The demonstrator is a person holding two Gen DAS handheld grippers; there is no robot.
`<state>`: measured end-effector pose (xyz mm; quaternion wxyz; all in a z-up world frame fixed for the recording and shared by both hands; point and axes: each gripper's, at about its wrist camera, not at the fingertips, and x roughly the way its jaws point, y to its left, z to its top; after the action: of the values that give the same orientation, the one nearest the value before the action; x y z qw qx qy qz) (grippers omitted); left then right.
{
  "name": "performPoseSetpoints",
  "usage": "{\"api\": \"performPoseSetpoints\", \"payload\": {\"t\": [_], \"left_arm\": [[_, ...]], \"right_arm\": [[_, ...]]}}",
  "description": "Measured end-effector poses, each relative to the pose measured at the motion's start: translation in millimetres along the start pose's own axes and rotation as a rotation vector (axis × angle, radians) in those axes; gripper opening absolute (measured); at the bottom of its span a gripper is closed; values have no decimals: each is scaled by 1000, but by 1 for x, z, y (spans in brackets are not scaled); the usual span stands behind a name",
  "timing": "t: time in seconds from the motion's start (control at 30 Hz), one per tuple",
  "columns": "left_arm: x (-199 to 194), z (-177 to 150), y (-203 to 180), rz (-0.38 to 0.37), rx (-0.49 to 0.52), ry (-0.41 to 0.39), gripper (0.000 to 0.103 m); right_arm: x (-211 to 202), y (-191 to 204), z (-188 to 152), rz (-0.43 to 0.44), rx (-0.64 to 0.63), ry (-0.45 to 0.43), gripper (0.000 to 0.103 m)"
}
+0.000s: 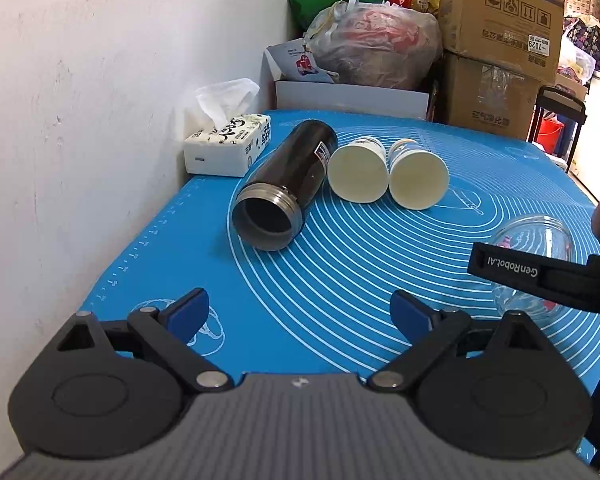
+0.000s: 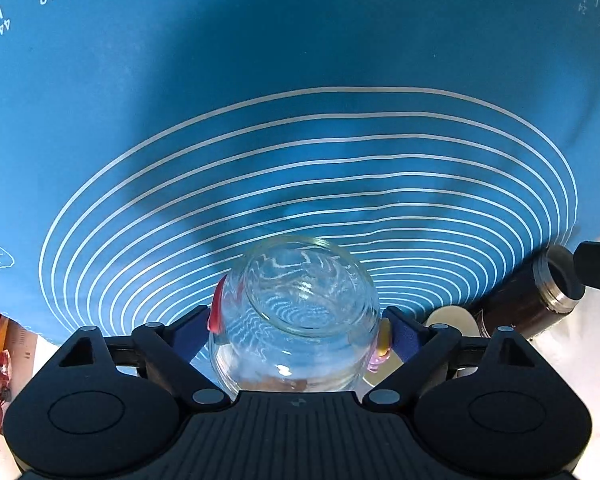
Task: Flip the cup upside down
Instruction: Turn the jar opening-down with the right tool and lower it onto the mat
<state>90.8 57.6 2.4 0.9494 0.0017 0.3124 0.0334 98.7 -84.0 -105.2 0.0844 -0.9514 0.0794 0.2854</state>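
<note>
Here the clear glass cup (image 2: pixel 300 312) sits between the blue pads (image 2: pixel 190 336) of the right gripper (image 2: pixel 298 332), which pinches it on both sides; its thick base points ahead toward the blue baking mat (image 2: pixel 260 60), and whether the base touches the mat cannot be told. In the left wrist view the same cup (image 1: pixel 534 240) appears at about 3 o'clock, partly hidden behind the right gripper's black finger (image 1: pixel 540 276). The left gripper (image 1: pixel 300 312) is spread wide over the mat (image 1: pixel 340 280) with nothing between its pads. Toward 12 o'clock from it, a dark steel flask (image 1: pixel 288 188) lies on its side with its open mouth facing the camera, just beside two paper cups (image 1: pixel 358 174), also on their sides. A tissue pack (image 1: pixel 226 146) rests at 11 o'clock by the white wall (image 1: pixel 80 100), and cardboard boxes (image 1: pixel 500 40) stack beyond the mat's far edge.
</note>
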Motion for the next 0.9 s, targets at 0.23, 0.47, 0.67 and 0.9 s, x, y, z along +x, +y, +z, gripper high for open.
{"api": "performPoseSetpoints", "payload": {"t": [0.23,0.47,0.67,0.9], "left_arm": [[1,-1,0,-4,-9,14,96],[1,-1,-2,-3,-9,18,96],[1,-2,-4,-7,0,20,96],[2,-1,-7,-12,2,19,96]], "right_arm": [[-6,0,-6,20,33,-41,90],[-10,-13,-20,25,228,-88,90],[-16,-37,-57,60,661,-164,90],[-10,-38,-94,69,1052,-220,90]]}}
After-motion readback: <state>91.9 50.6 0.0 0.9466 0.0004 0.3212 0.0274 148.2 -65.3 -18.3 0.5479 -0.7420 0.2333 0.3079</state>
